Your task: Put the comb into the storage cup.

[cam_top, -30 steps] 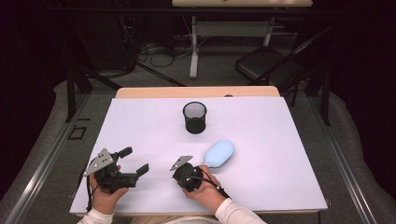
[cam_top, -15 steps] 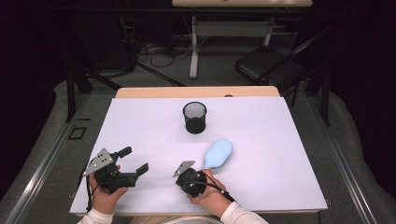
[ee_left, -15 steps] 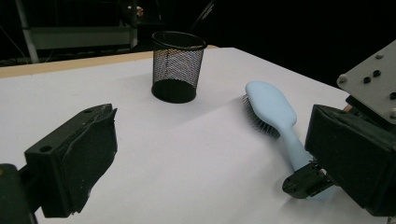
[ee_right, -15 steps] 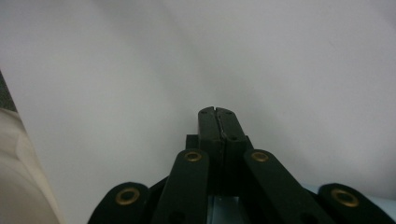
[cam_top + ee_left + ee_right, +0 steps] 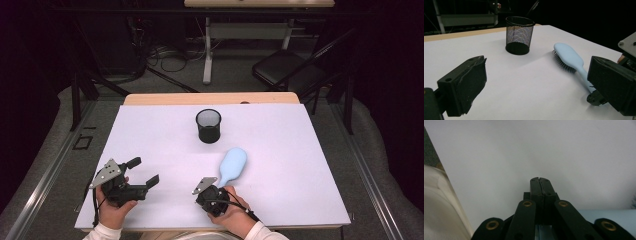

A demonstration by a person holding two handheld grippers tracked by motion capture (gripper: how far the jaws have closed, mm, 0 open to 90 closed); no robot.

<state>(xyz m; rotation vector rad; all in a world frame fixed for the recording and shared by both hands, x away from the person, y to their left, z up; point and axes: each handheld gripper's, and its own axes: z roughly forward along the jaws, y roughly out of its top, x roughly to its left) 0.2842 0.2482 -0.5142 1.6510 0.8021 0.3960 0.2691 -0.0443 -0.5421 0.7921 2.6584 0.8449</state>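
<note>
A light blue hairbrush [image 5: 234, 162] lies on the white table sheet [image 5: 300, 150], head toward a black mesh cup [image 5: 208, 125], handle reaching back under my right gripper [image 5: 212, 198]. In the right gripper view the right gripper [image 5: 540, 180] has its pads pressed together with nothing between the tips. The brush handle [image 5: 621, 216] crosses beneath its links, and I cannot tell if it is caught there. My left gripper [image 5: 142, 171] rests at the near left, open and holding nothing. From the left gripper [image 5: 536, 67] I see the brush [image 5: 567, 56] tilted, bristles showing, with the cup [image 5: 519, 35] upright behind it.
The sheet covers a wooden table whose far edge [image 5: 210, 98] shows behind the cup. Dark floor, cables and a folding chair [image 5: 287, 70] lie beyond. A pale sleeve [image 5: 441, 207] shows at the left of the right gripper view.
My right hand has shifted a little right and toward the near edge. The brush has swung with it, so its head now points more toward the cup. The left gripper has stayed put.
</note>
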